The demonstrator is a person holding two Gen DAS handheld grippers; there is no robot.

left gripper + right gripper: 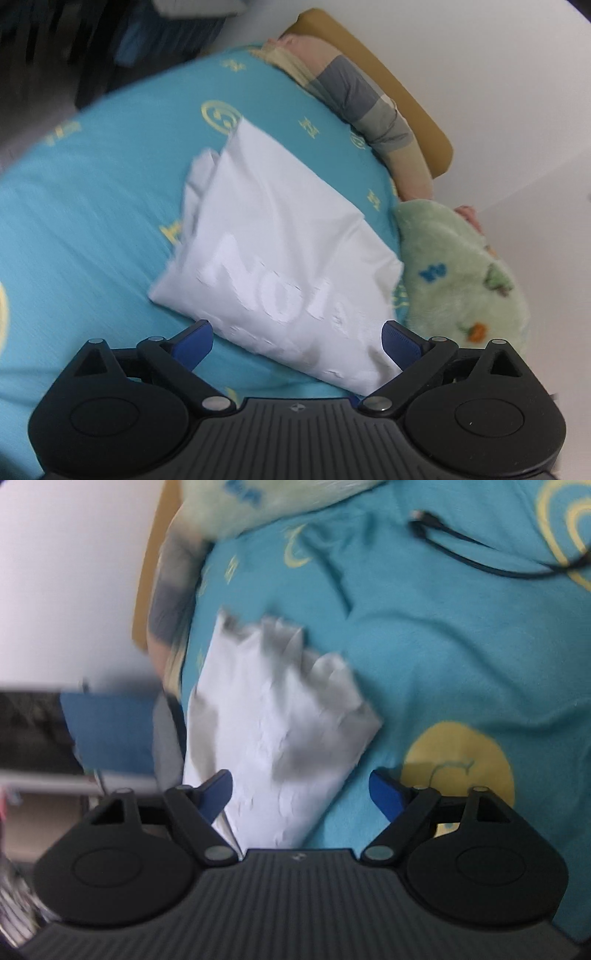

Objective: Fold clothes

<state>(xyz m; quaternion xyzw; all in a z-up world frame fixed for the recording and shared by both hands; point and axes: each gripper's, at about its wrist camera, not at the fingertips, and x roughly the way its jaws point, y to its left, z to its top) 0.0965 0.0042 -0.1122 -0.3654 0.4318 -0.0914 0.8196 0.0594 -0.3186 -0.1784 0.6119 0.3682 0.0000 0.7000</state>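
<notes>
White garment (273, 240), blurred print, near edge hidden

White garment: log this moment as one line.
white garment folded on teal bedsheet | left hand-held gripper open, empty | right hand-held gripper open, empty | both views blurred

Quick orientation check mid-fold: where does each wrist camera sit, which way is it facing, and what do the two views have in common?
Left wrist: sits behind the left tool, angled down along its open fingers at the folded white garment on the teal bedsheet; a green blanket lies beyond.
Right wrist: sits behind the right tool, fingers open, angled down at the white garment; a black cable lies further off.
Shared: white garment, teal bedsheet, green blanket. No hand or sleeve shows.
</notes>
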